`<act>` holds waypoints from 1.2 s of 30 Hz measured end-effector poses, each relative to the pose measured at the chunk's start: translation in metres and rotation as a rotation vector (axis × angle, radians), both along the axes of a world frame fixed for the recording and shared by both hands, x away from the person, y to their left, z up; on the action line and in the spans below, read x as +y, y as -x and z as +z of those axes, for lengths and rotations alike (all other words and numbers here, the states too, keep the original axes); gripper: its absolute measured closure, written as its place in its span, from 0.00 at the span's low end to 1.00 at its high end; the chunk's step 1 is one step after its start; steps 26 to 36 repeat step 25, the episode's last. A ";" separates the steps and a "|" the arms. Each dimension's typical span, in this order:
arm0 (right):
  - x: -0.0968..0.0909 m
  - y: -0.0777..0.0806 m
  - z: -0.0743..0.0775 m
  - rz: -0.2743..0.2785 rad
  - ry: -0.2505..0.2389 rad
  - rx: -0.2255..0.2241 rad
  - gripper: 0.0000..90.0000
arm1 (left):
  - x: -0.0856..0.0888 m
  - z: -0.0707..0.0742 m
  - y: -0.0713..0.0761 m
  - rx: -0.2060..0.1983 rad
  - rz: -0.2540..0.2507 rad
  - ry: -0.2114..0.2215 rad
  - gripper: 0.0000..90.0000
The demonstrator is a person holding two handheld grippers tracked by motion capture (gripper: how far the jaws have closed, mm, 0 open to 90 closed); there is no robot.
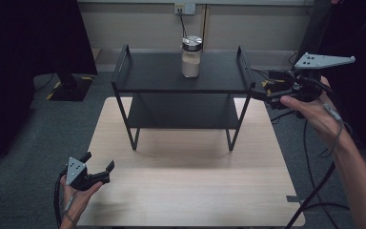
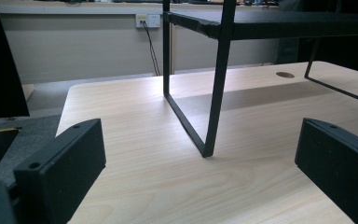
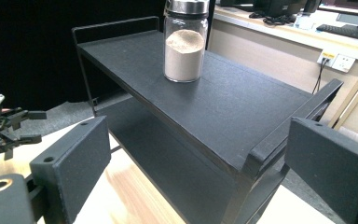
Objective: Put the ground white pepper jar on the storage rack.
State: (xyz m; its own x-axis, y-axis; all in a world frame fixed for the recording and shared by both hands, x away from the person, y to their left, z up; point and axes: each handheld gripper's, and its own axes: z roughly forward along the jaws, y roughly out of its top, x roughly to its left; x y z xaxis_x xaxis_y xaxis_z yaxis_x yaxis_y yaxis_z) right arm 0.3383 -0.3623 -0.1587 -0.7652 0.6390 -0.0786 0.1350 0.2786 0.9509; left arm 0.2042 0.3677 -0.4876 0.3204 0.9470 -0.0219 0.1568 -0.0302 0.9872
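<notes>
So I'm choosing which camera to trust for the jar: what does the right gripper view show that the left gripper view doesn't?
Right gripper view alone: the clear glass jar of pale powder with a metal lid, upright on the top board of the black metal two-tier shelf, plus the left gripper far off, jaws apart. Left gripper view alone: the round cable hole in the light wooden table, and the shelf's foot resting on it. Both share the shelf, the table and a wall socket.

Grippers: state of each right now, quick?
Left gripper: open, holding nothing, low over the table.
Right gripper: open, holding nothing, at the shelf's right end.
</notes>
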 end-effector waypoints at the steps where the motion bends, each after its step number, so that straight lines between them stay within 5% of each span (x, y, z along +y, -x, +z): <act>1: 0.000 -0.001 -0.001 0.003 -0.005 0.003 0.08 | 0.000 0.000 0.000 0.000 -0.001 -0.001 0.01; 36: 0.003 -0.003 -0.004 0.003 0.004 0.000 0.08 | -0.002 0.001 -0.001 -0.002 -0.012 -0.012 0.01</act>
